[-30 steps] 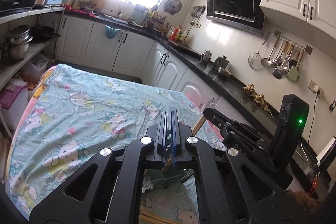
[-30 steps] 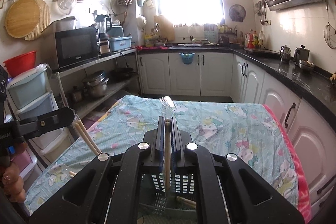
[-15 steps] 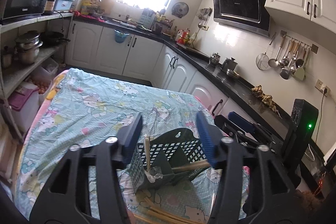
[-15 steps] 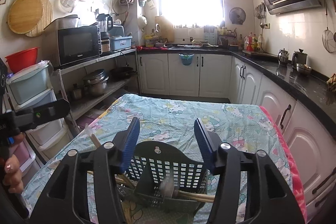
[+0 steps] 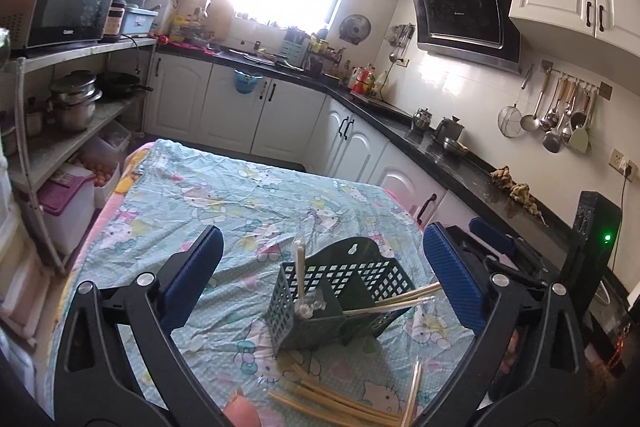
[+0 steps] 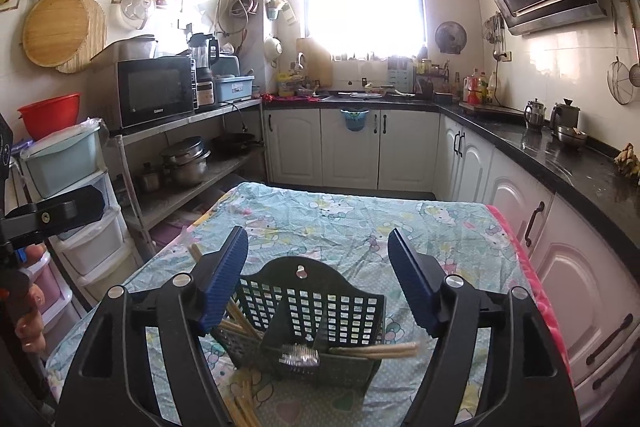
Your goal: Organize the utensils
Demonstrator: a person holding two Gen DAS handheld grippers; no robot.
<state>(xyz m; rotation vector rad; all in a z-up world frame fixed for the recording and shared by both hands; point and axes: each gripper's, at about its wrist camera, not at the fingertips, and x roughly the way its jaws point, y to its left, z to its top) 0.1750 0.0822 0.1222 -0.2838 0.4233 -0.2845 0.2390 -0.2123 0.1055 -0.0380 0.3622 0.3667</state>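
A dark green perforated utensil basket (image 5: 336, 297) with a divider stands on the Hello Kitty tablecloth; it also shows in the right wrist view (image 6: 308, 319). One wrapped pair of chopsticks (image 5: 299, 275) stands upright in its left compartment, another pair (image 5: 396, 301) leans out of the right one (image 6: 374, 350). Several loose chopsticks (image 5: 336, 403) lie on the cloth in front of the basket. My left gripper (image 5: 320, 277) is open and empty above the basket. My right gripper (image 6: 318, 277) is open and empty above the basket.
The table (image 6: 360, 223) fills the middle of a kitchen. Black counters with white cabinets (image 6: 516, 195) run along the right and far side. A metal shelf (image 6: 188, 163) with pots and a microwave stands on the left. More chopsticks (image 6: 240, 401) lie by the basket's left.
Both grippers were shut a second ago, the right one on a chopstick pair. Both opened, and the chopsticks now rest in the basket. Both grippers have pulled back from it.
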